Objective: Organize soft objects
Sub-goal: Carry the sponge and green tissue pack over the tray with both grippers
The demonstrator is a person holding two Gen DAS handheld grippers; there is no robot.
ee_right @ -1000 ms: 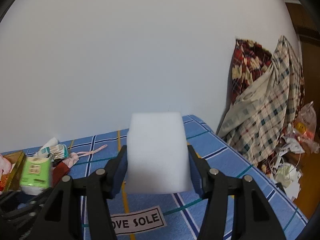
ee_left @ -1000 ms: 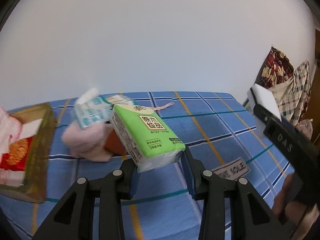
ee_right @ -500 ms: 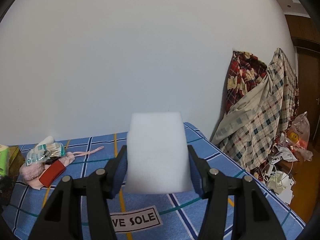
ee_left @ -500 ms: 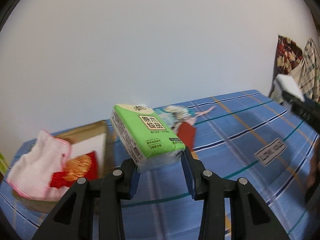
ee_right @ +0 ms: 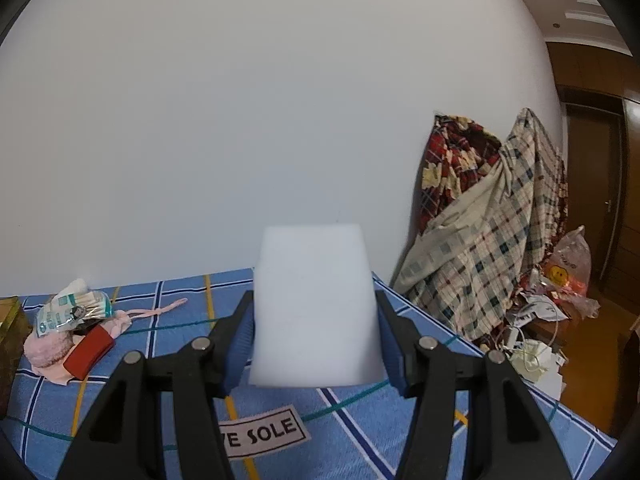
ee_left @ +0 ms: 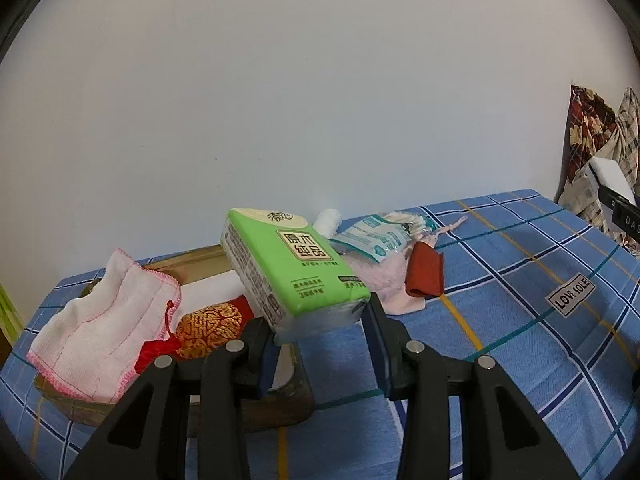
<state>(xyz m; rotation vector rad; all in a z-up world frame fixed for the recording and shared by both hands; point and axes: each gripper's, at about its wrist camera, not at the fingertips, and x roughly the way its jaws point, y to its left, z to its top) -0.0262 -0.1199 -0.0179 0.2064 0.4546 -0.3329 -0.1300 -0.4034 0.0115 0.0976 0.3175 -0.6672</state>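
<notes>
Fingers of the left gripper (ee_left: 320,344) clamp the green plastic tissue pack (ee_left: 294,266), now carried over the wooden box (ee_left: 256,404); right gripper (ee_right: 314,344) still pinches the white foam block (ee_right: 314,308), unmoved.

Your left gripper (ee_left: 322,344) and right gripper (ee_right: 314,340): matte black angular fingers (ee_left: 400,344), blue ribbed pads inside, silver round screws at the joints.

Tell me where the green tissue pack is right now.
In the left wrist view, the green tissue pack sits centre frame, clamped in the left hand-held gripper, above the wooden tray's right end.
</notes>
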